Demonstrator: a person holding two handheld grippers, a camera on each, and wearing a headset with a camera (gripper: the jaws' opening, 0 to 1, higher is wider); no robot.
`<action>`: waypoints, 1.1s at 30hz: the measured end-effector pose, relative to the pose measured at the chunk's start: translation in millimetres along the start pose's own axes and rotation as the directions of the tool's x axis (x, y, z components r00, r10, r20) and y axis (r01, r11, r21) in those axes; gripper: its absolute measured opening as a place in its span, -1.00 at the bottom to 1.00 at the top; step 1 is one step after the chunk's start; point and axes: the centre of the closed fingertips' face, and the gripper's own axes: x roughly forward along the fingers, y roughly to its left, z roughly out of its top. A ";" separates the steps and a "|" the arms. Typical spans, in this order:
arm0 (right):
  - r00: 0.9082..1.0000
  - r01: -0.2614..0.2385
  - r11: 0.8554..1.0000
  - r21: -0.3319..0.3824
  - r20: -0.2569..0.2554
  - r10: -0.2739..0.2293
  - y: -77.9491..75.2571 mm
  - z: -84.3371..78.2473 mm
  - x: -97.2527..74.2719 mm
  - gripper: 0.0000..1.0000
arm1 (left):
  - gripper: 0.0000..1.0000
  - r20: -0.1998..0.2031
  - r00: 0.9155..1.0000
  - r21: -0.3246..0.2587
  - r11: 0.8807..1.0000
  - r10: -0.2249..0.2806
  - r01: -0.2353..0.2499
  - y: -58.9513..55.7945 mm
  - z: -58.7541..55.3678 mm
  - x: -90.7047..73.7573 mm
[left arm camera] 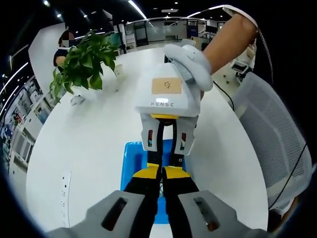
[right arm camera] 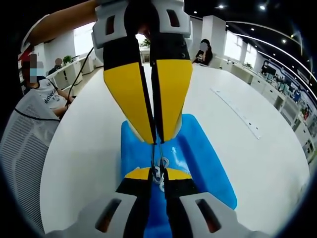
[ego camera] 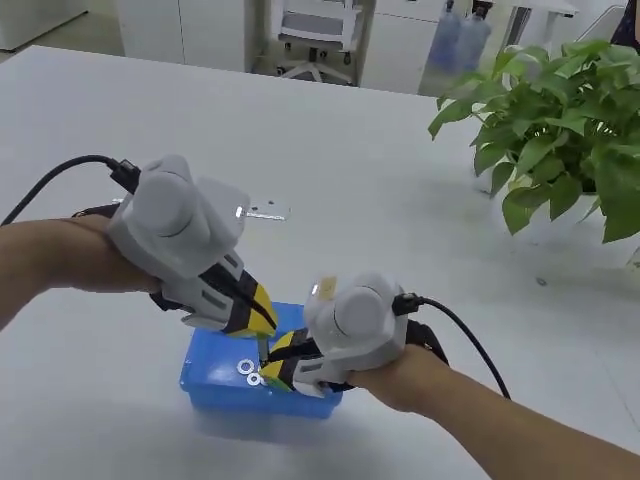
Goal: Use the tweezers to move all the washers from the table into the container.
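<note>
A blue container (ego camera: 212,378) sits on the white table near the front edge, with a few silver washers (ego camera: 247,371) lying in it. My left gripper (ego camera: 262,312) comes in from the left and my right gripper (ego camera: 277,362) from the right; their yellow tips meet over the container. In the right gripper view thin metal tweezers (right arm camera: 155,151) run from the left gripper's closed jaws down into my right gripper (right arm camera: 158,174), whose jaws are closed on them above the washers (right arm camera: 162,162) and the container (right arm camera: 205,161). My left gripper (left arm camera: 162,172) is shut over the container (left arm camera: 130,166).
A flat metal strip (ego camera: 266,212) lies on the table behind the grippers, also seen as the strip (right arm camera: 237,111). A leafy potted plant (ego camera: 560,120) stands at the right back. An office chair (ego camera: 315,30) stands beyond the table's far edge.
</note>
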 end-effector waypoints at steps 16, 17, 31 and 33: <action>0.999 0.029 0.999 -0.028 0.034 -0.028 5.2 14.4 -16.8 -0.74 | -0.90 -0.017 1.000 0.029 0.999 0.016 -0.015 -4.2 12.7 -14.6; 0.999 0.032 0.999 -0.029 0.036 -0.031 5.4 15.5 -17.7 -0.74 | -0.90 -0.019 1.000 0.033 0.999 0.019 -0.018 -4.4 14.5 -16.4; 0.996 0.059 0.996 -0.069 0.071 -0.054 13.8 32.7 -31.1 -0.69 | -0.90 -0.021 0.999 0.065 0.998 0.026 -0.025 -17.2 32.7 -32.7; 0.996 0.061 0.995 -0.076 0.073 -0.056 15.5 34.1 -32.3 -0.69 | -0.90 -0.021 0.999 0.069 0.997 0.026 -0.024 -19.5 34.6 -34.7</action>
